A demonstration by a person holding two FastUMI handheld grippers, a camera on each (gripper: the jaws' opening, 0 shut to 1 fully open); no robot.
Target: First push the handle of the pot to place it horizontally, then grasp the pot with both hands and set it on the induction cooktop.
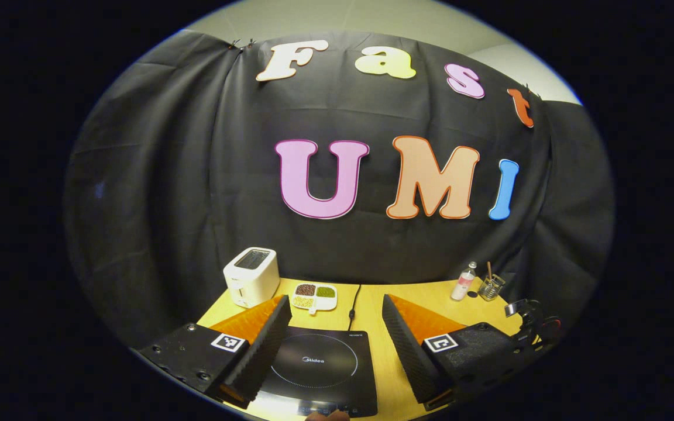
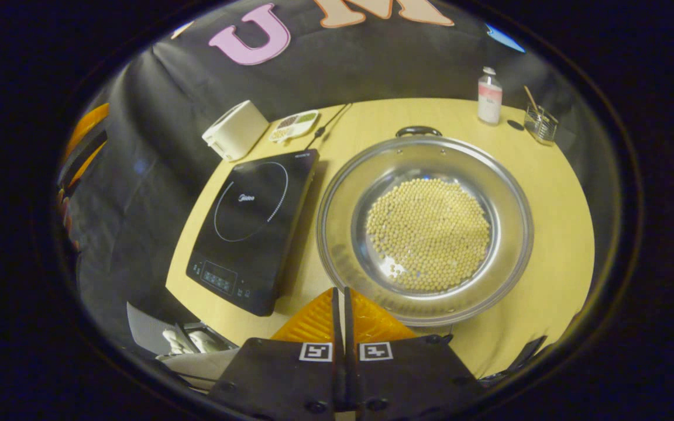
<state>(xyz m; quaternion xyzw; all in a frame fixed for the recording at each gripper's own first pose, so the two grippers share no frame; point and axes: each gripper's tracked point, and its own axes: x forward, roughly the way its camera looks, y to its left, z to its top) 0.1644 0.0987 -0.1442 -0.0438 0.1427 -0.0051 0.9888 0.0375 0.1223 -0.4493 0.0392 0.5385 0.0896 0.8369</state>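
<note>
A steel pot holding pale beans stands on the yellow table, right of the black induction cooktop. One black handle shows at the pot's far rim; the near rim runs under my fingers. My right gripper is shut with nothing between its fingers, its tips just left of the pot's near rim. My left gripper is open wide, hovering over the induction cooktop. It also appears at the left edge of the right gripper view as the left gripper.
At the back of the table stand a white toaster, a divided dish of beans, a small bottle and a glass with a stick. The cooktop's cable runs to the back wall.
</note>
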